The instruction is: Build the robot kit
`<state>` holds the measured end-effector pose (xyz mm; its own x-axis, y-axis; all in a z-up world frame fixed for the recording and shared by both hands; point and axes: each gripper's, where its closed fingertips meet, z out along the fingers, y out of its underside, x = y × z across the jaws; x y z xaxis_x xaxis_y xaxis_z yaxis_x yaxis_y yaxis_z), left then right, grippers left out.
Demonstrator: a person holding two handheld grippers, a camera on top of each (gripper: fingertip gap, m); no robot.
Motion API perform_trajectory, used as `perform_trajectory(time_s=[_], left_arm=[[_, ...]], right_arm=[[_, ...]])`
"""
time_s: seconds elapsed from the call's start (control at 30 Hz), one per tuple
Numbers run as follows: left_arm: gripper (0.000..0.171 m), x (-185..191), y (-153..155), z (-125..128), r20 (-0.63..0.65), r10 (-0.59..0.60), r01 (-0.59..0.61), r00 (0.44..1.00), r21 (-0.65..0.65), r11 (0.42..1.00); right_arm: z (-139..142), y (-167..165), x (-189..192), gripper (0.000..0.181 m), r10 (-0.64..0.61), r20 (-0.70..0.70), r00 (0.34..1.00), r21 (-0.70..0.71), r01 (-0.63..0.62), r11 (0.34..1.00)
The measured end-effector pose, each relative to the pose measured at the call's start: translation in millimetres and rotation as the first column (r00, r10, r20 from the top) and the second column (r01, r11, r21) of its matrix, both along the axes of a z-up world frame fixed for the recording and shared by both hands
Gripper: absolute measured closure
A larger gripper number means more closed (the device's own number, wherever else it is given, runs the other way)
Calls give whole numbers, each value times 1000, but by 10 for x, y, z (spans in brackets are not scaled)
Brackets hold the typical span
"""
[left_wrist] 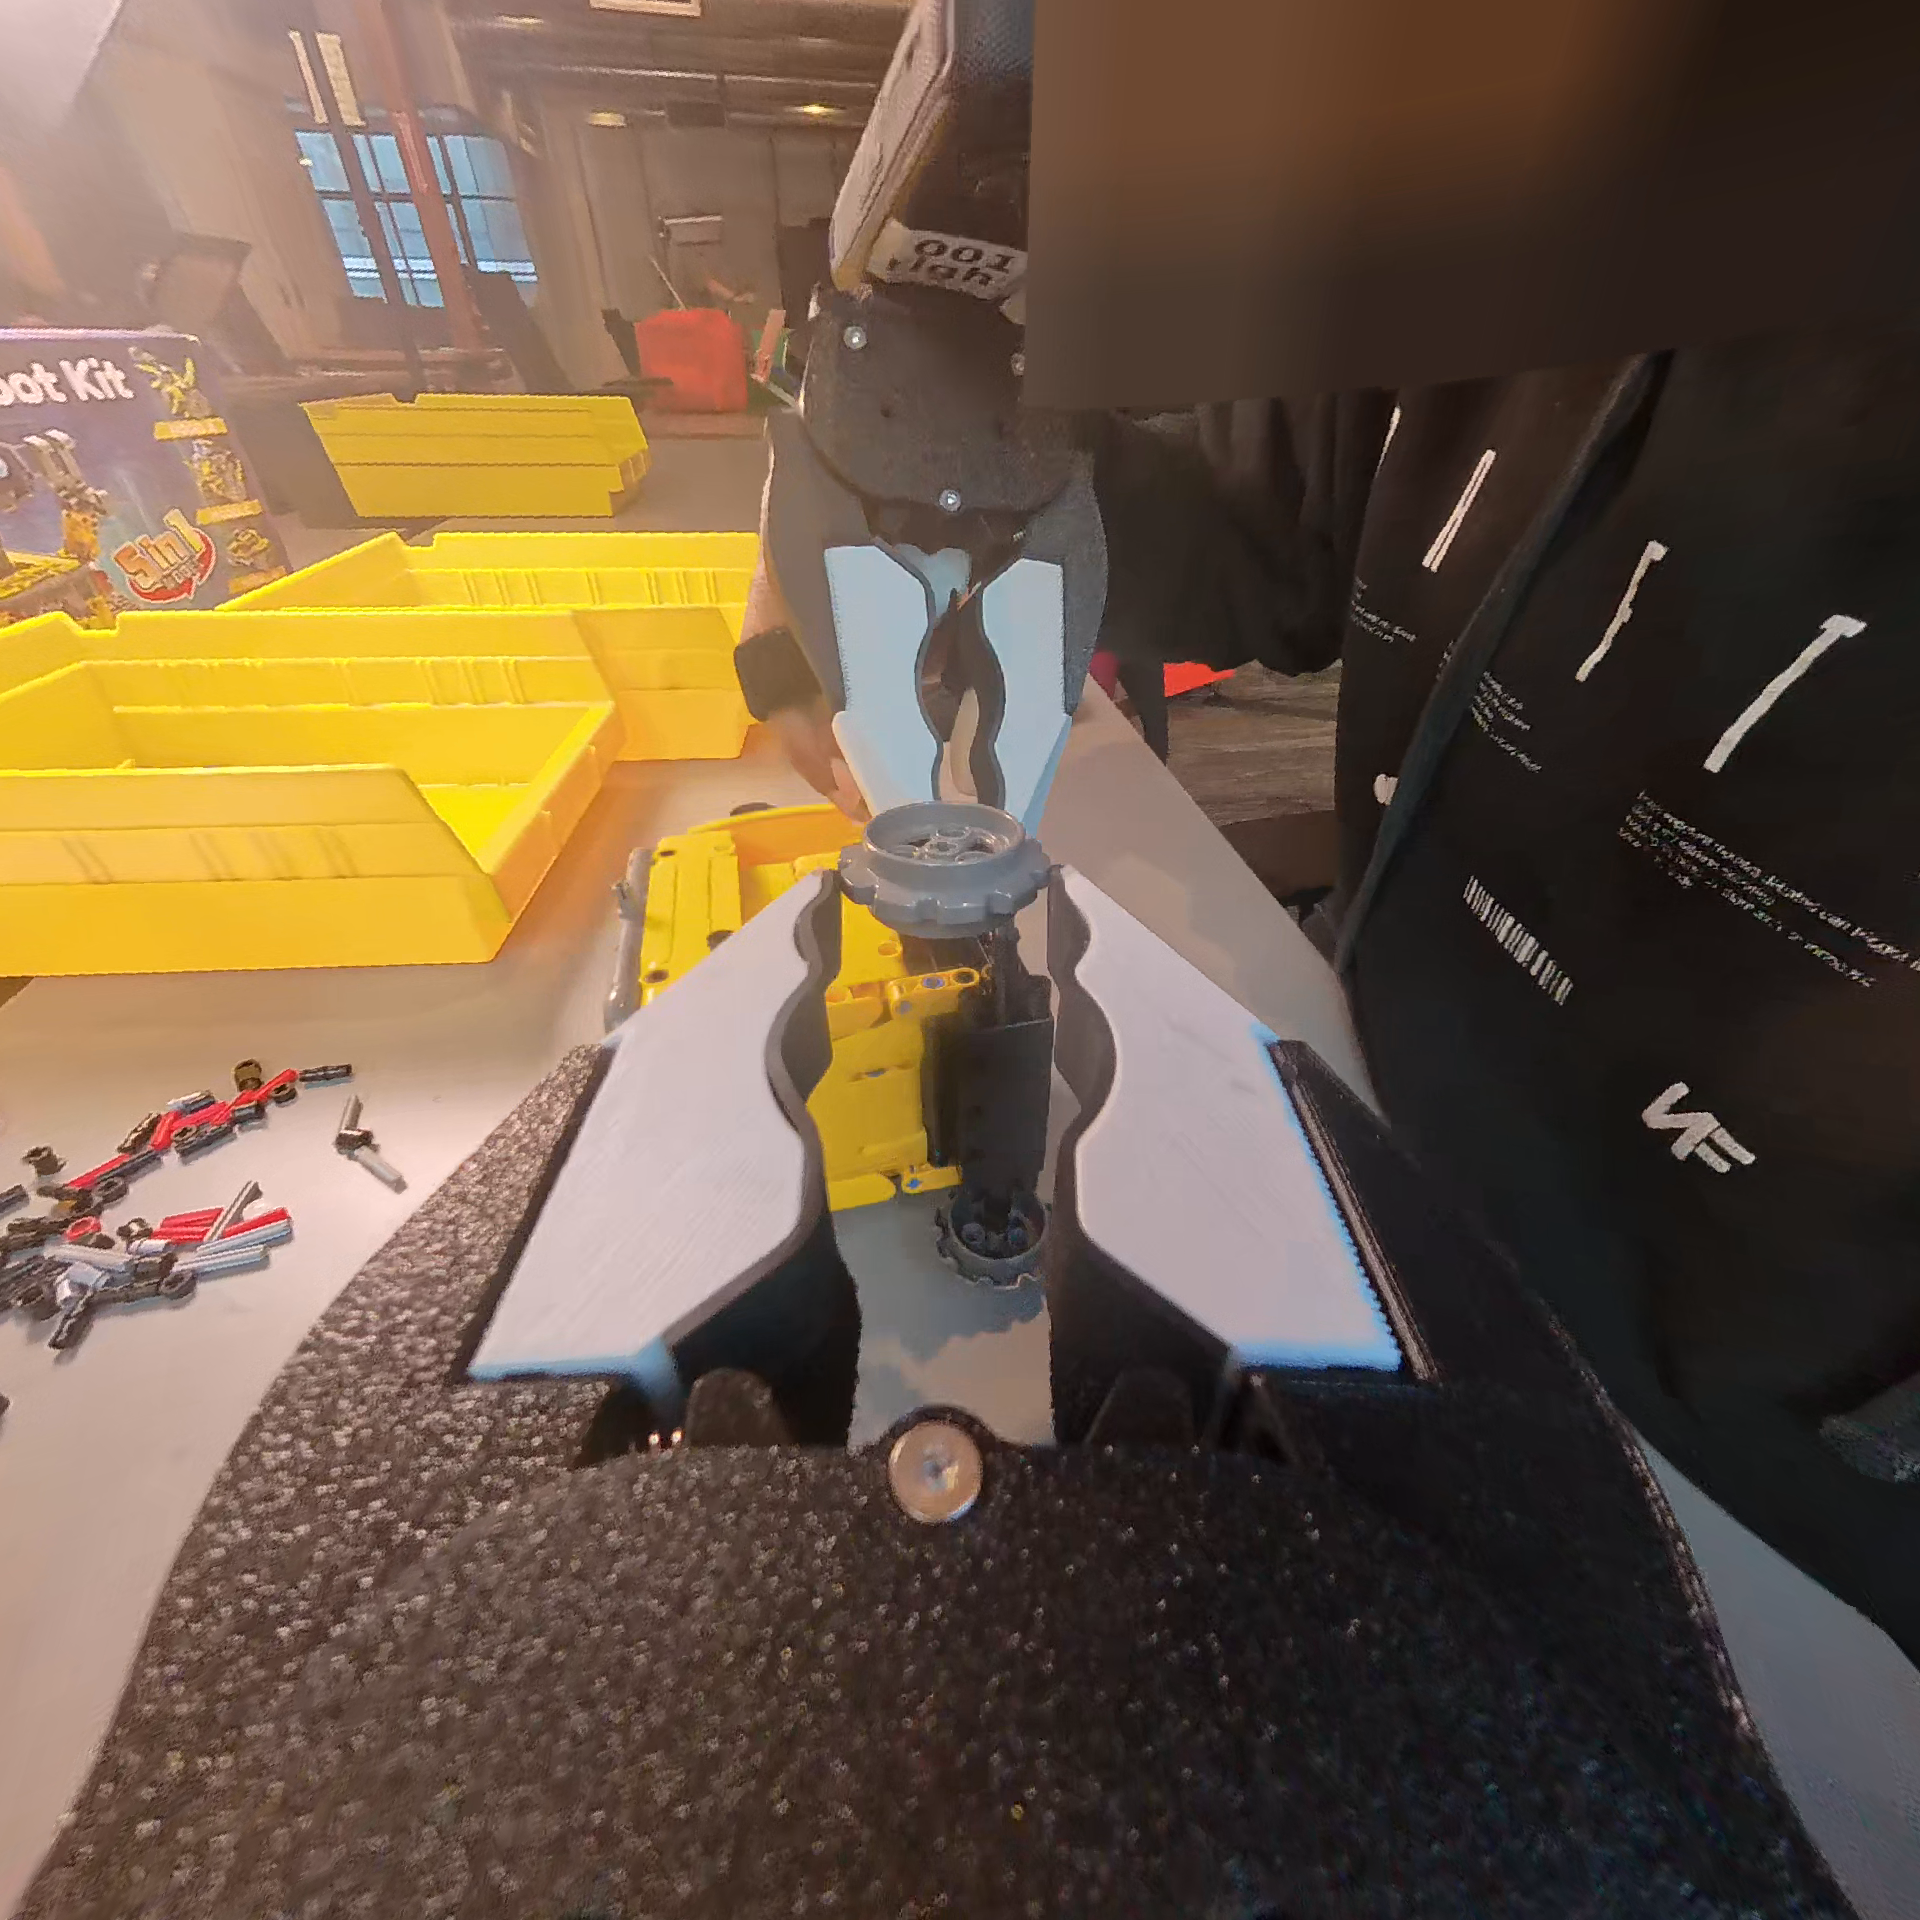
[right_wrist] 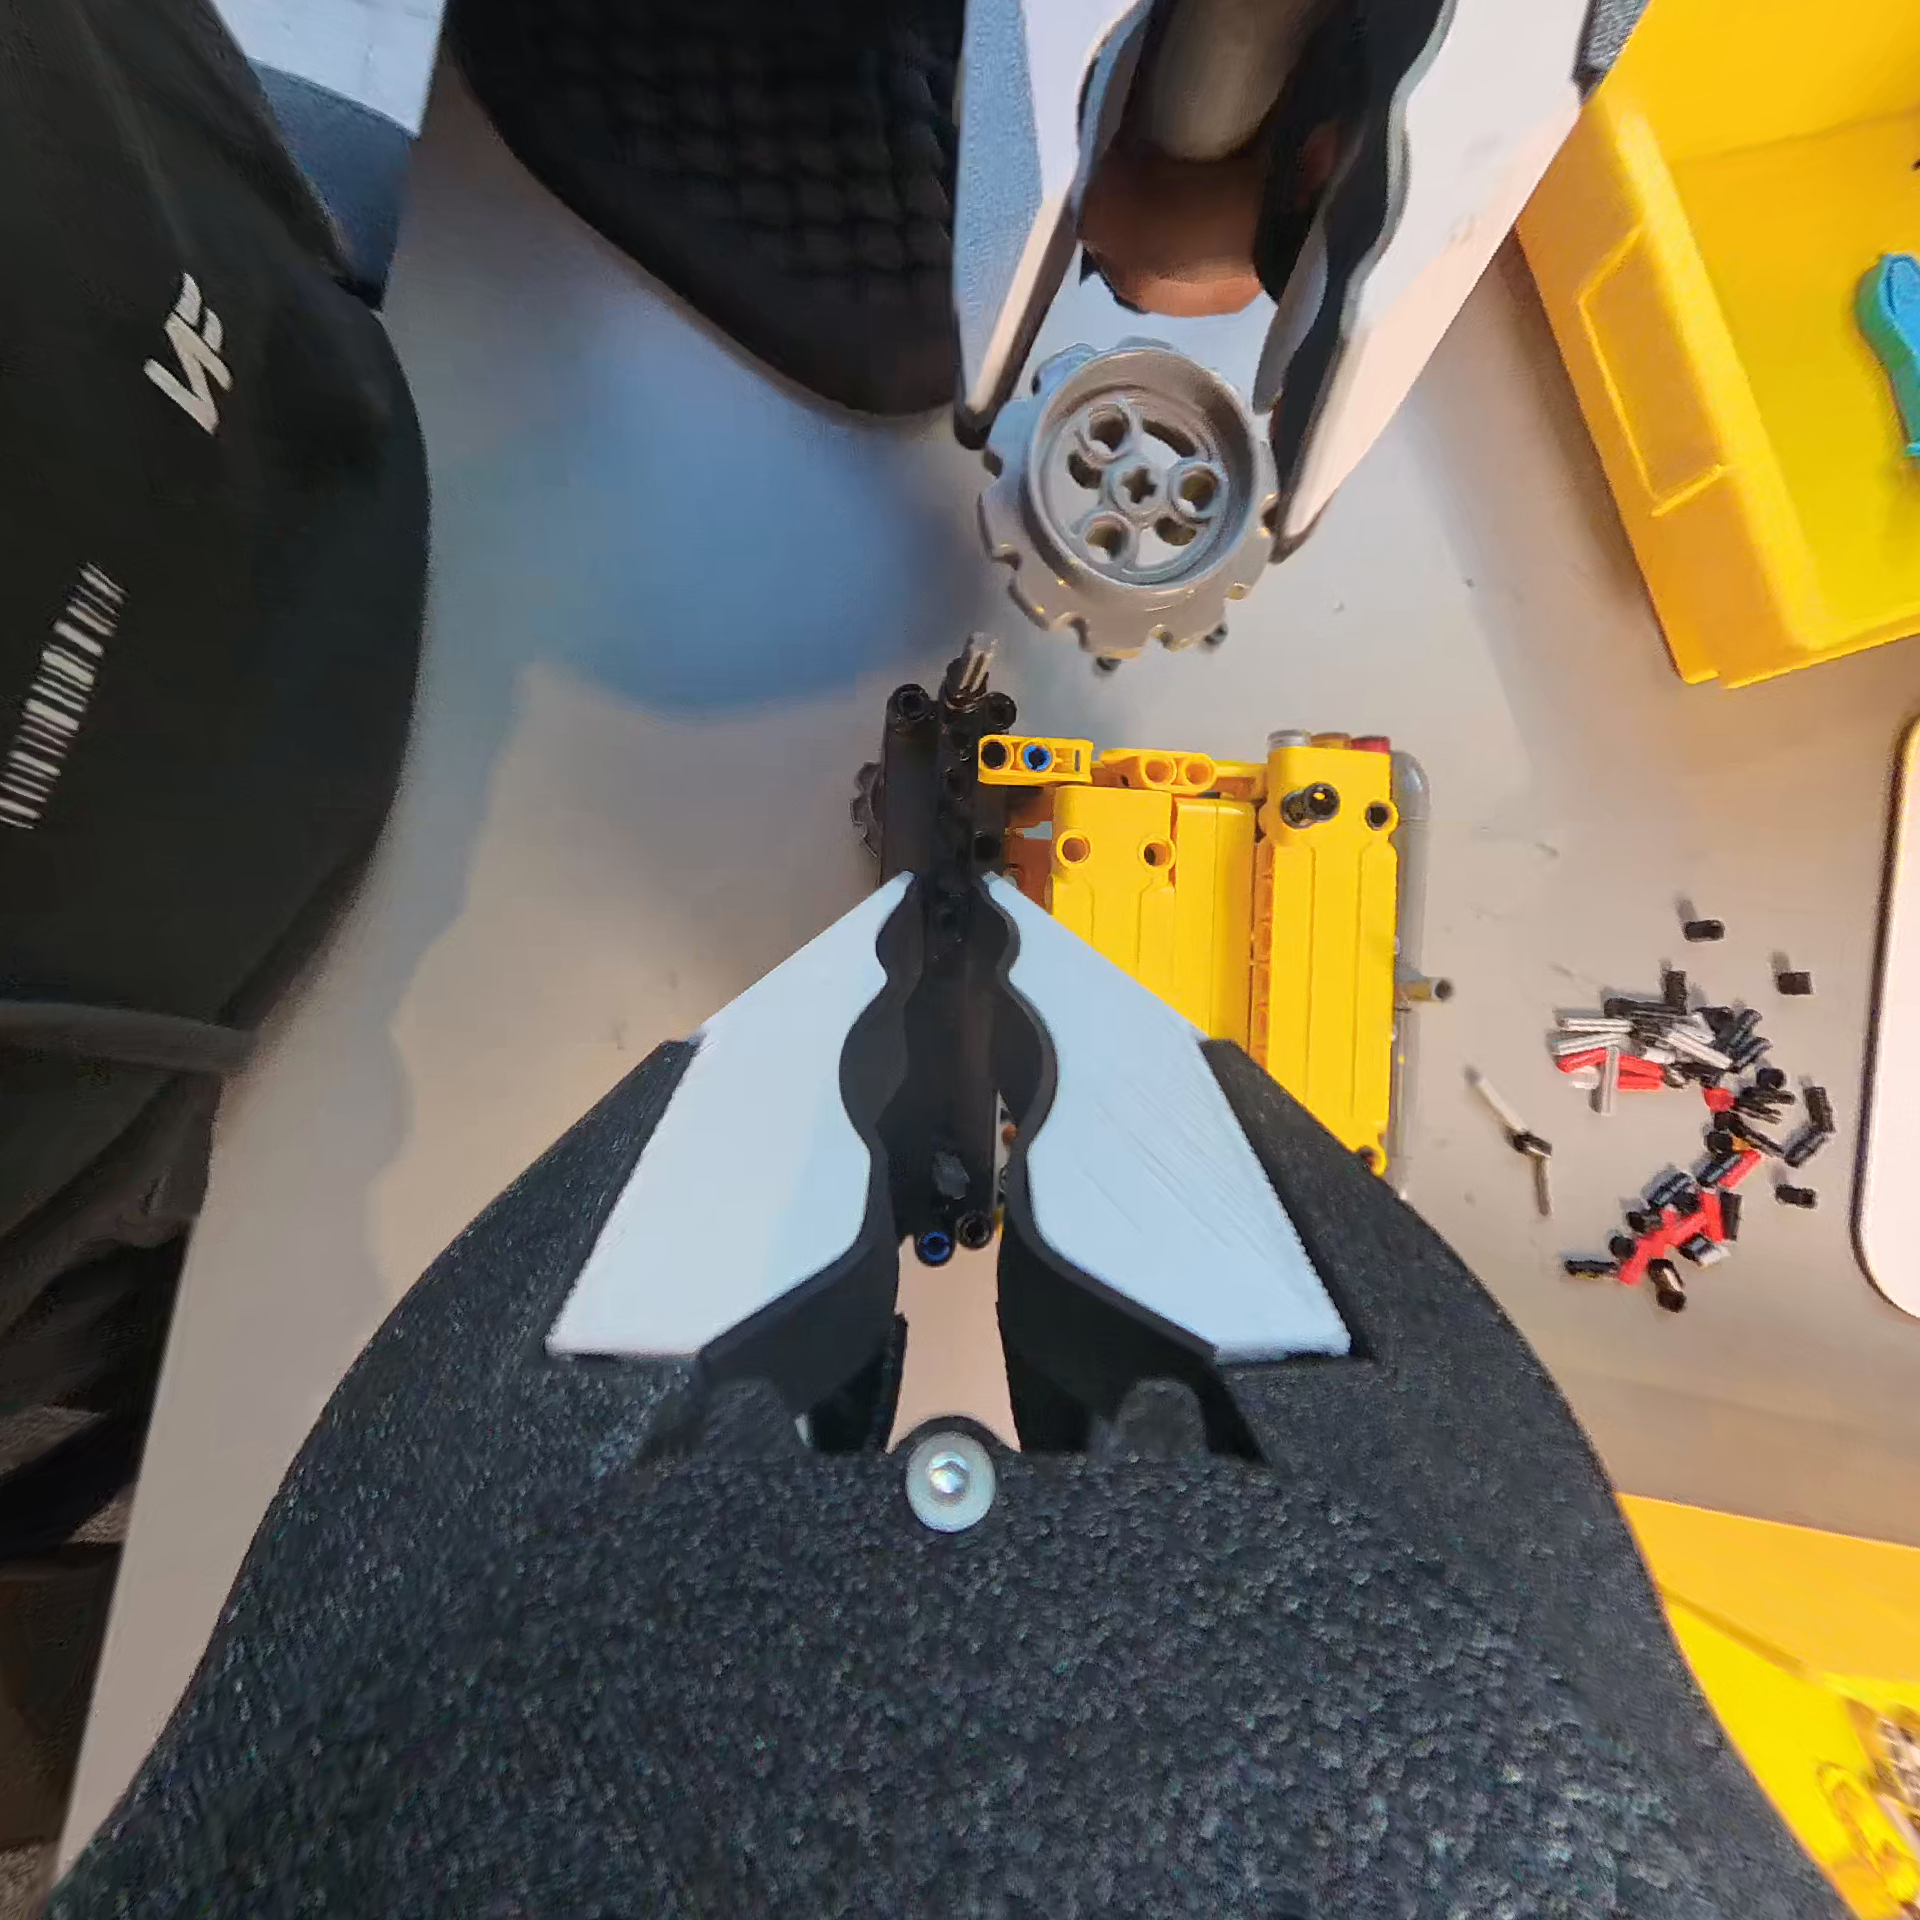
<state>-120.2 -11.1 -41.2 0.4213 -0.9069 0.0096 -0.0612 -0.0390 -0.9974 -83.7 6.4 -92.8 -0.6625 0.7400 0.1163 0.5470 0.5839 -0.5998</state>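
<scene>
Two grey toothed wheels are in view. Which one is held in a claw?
The grey wheel between the left claw's fingers, hub facing up. The other wheel sits low on the model's black beam, untouched.

Lying scattered on the grey table [left_wrist: 156, 1507]: small red, black and grey connector pins [left_wrist: 156, 1195]. Standing empty behind them, crowding the far left: yellow storage bins [left_wrist: 312, 779]. Leaning upright beyond those: a printed toy kit box [left_wrist: 114, 478]. Hanging along the right edge: a black garment [left_wrist: 1662, 831] bearing white print. Glowing far behind: tall windows [left_wrist: 416, 208].
</scene>
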Motion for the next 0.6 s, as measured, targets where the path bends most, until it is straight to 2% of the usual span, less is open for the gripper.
perform_trajectory(time_s=[0.27, 0.47, 0.6], left_arm=[[135, 226, -204, -91, -42, -2, 2, 999, 6, 1000], [135, 280, -325, 29, -1, 4, -4, 1000, 35, 999], [135, 277, -276, -181, -49, 48, -49, 998, -9, 999]], right_arm=[[-12, -213, 128, 174, -14, -29, 999, -24, 13, 1000], [-18, -243, 116, 174, -21, -51, 998, -8, 21, 1000], [-18, -249, 114, 174, -22, -57, 998, -6, 22, 1000]])
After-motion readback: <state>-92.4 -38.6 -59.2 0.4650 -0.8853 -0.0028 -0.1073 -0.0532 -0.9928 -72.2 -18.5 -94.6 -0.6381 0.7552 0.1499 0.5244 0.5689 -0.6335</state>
